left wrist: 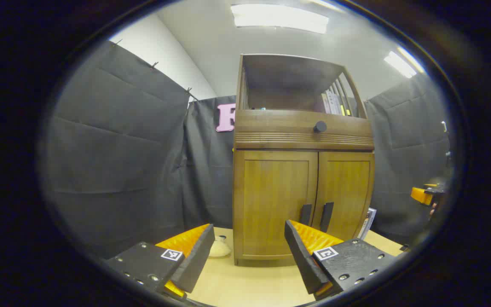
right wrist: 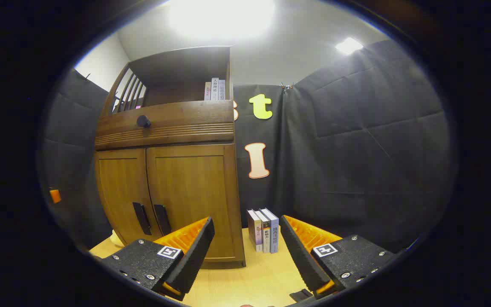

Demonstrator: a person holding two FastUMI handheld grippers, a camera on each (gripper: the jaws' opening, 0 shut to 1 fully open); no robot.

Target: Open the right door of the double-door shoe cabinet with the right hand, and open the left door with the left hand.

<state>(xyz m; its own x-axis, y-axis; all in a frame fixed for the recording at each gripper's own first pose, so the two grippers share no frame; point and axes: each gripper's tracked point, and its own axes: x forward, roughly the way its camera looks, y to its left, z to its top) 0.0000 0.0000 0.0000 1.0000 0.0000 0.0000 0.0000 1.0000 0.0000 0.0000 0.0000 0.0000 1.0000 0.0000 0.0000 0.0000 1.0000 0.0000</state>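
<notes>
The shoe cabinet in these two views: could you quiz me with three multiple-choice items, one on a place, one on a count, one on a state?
1. Where do the standing books sit relative to the shoe cabinet?
A) on the table at its right side B) on its roof C) inside the doors

2. How many dark door handles are there?
A) one B) two C) four

3. The doors are
A) both shut B) both open C) one open

Answers: 1 A, they stand on the table beside it; 2 B, one per door; 3 A, both panels lie flush.

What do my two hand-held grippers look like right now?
Each hand-held gripper, left and right, has two wedge-shaped fingers with ribbed inner faces, mounted on dark textured blocks with screws. Every block carries a small square black-and-white marker.
</notes>
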